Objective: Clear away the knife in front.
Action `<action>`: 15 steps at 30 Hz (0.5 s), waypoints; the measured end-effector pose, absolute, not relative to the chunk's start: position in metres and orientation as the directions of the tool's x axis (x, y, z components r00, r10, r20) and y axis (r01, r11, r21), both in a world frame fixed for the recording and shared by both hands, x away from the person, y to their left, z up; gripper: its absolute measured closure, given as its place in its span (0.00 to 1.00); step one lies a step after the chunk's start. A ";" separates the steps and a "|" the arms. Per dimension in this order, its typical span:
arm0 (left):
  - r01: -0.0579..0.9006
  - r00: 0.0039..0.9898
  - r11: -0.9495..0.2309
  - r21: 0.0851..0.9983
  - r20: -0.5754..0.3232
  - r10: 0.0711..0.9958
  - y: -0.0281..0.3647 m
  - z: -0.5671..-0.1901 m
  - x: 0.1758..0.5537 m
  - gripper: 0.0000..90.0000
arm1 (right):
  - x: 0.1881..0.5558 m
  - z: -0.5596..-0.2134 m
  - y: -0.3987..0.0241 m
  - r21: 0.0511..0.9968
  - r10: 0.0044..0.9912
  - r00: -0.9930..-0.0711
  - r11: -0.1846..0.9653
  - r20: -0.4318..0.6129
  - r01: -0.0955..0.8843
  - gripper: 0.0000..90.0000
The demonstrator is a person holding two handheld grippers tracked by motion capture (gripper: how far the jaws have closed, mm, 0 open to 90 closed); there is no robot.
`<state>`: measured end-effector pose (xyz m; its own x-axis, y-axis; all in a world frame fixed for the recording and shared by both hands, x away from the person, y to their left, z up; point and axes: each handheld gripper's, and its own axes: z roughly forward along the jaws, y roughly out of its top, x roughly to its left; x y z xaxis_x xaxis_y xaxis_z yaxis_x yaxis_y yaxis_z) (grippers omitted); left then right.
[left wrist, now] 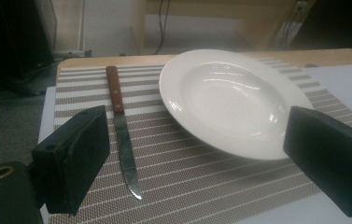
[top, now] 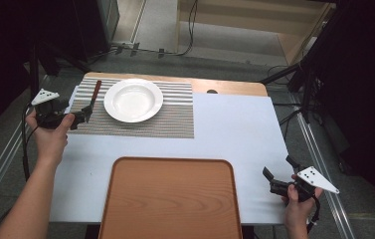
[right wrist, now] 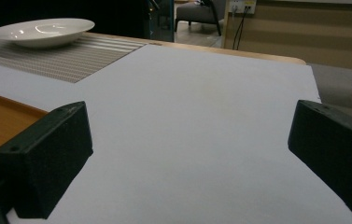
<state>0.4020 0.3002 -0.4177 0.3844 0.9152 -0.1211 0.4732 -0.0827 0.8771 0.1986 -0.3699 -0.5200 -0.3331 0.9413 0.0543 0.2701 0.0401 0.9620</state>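
Two tools gape, gripping nothing. My left tool (top: 84, 117) hovers at the striped mat's (top: 165, 119) left edge, knife (left wrist: 121, 130) just ahead beside the plate (top: 133, 100); my right tool (top: 280, 175) sits well apart, right of the tray (top: 170, 199).

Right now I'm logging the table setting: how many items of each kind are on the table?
White plate: 1
Wooden-handled knife: 1
Striped placemat: 1
Wooden tray: 1
Total: 4
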 end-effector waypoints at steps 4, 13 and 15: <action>0.496 0.384 -0.093 0.863 -0.122 0.915 0.298 -0.418 0.414 0.08 | 0.199 -0.520 -0.370 0.961 0.940 -0.337 0.040 0.057 0.273 0.00; 0.569 0.353 -0.095 0.817 -0.138 0.925 0.296 -0.419 0.444 0.14 | 0.199 -0.520 -0.369 0.960 0.939 -0.339 0.038 0.060 0.277 0.00; 0.585 0.339 -0.103 0.804 -0.127 0.932 0.296 -0.420 0.452 0.16 | 0.199 -0.520 -0.369 0.960 0.939 -0.338 0.040 0.059 0.278 0.00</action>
<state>0.4516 0.2959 -0.4197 0.3388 0.9322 -0.1271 0.5855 -0.1031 0.8041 0.1991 -0.3692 -0.5202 -0.3378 0.9394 0.0589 0.2783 0.0399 0.9597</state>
